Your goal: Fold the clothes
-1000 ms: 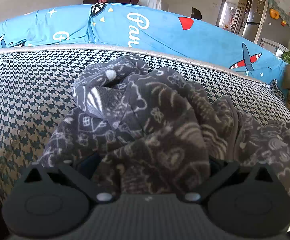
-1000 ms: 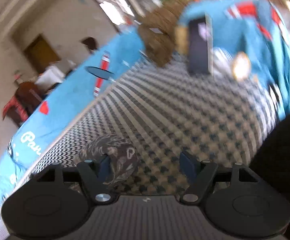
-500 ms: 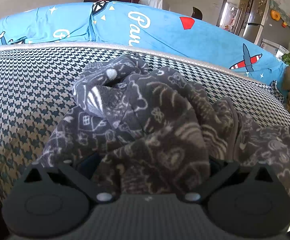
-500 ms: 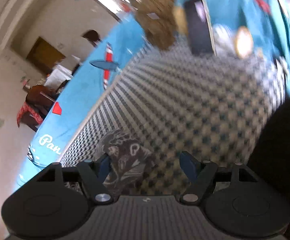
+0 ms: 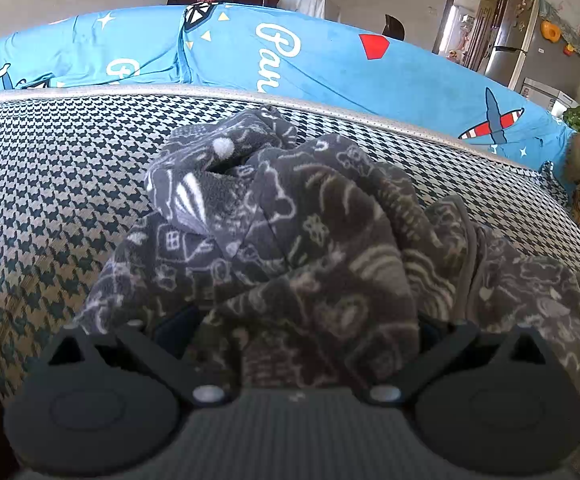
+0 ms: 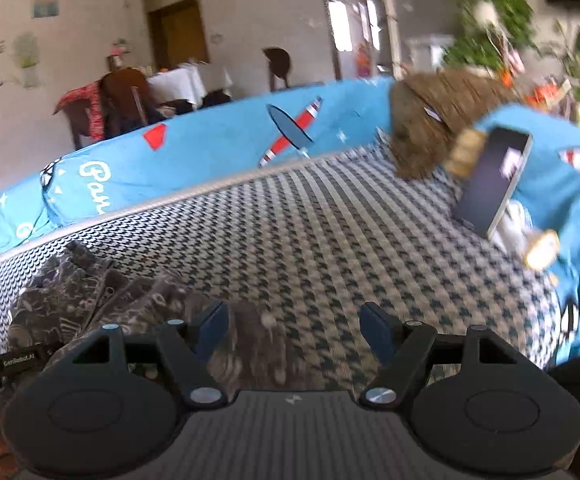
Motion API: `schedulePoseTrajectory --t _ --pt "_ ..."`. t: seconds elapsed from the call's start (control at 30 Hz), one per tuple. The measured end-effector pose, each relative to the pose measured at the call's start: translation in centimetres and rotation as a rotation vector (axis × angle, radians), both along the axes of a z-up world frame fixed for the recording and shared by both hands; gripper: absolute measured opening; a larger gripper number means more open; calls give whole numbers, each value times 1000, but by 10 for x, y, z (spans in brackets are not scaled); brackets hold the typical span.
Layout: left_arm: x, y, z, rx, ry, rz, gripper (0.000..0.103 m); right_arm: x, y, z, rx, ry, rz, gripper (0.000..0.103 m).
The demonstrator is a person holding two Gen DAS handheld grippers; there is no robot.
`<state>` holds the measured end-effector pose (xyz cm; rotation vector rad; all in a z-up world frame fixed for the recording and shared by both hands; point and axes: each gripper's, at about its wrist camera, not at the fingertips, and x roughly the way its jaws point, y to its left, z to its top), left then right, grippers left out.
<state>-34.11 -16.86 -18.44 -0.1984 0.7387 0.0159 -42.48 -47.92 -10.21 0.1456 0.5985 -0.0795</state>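
A crumpled dark grey fleece garment printed with pale doodle outlines (image 5: 290, 248) lies heaped on a black-and-white houndstooth mattress (image 5: 50, 184), near the middle of its width and well short of the far edge, where a silver-grey piped border (image 5: 90, 92) runs beside a bright blue cover with white lettering and red-and-navy planes (image 5: 329, 68)

The left gripper (image 5: 301, 332) sits low against the near side of the heap. Its 2 dark fingers stand wide apart with a thick fold of the fleece bunched between them and spilling over both; whether they actually press on the cloth cannot be told, since the tips are buried

From the right wrist view the right gripper (image 6: 293, 328) hovers over the mattress with its 2 blue-padded fingers (image 6: 373, 326) spread wide and nothing clamped. The edge of the same fleece garment (image 6: 90, 296) reaches in from the left, passing under the left-hand finger and into part of the gap, while bare houndstooth shows under the other finger. The picture is motion-blurred toward the right

At the far right corner of the mattress a shaggy brown cushion (image 6: 429, 128) rests against the blue cover, and a dark flat tablet-like slab (image 6: 489, 176) leans just beside it
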Motion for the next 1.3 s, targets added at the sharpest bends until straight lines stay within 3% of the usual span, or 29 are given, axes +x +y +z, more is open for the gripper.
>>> schedulePoseTrajectory --t 0.33,0.43,0.5,0.53,0.6,0.7,0.93,1.03,1.13,1.3 --pt "0 2 -1 0 -4 -2 103 34 45 -45 -27 116 199 73" --pt "0 2 -1 0 -5 -3 103 43 51 -57 -61 131 189 70" --pt "0 3 -1 0 -6 -3 103 49 54 -65 -89 137 168 43" --pt "0 3 -1 0 -6 -4 103 51 54 -68 -99 139 153 38" --pt "0 3 -1 -1 -6 -5 103 49 45 -65 -83 129 98 14" --pt "0 3 -1 -1 -6 -4 103 38 26 -53 -65 66 -11 10" --pt "-1 4 -1 -1 -7 -6 103 4 -20 -8 -160 -120 -426 10" --pt "-1 3 -1 0 -8 -5 103 -7 -37 11 -134 -167 -506 30" --pt "-1 3 -1 1 -10 -4 103 -6 -39 19 -96 -170 -455 32" --pt "-1 3 -1 1 -11 -6 103 4 -25 7 19 -102 -253 36"
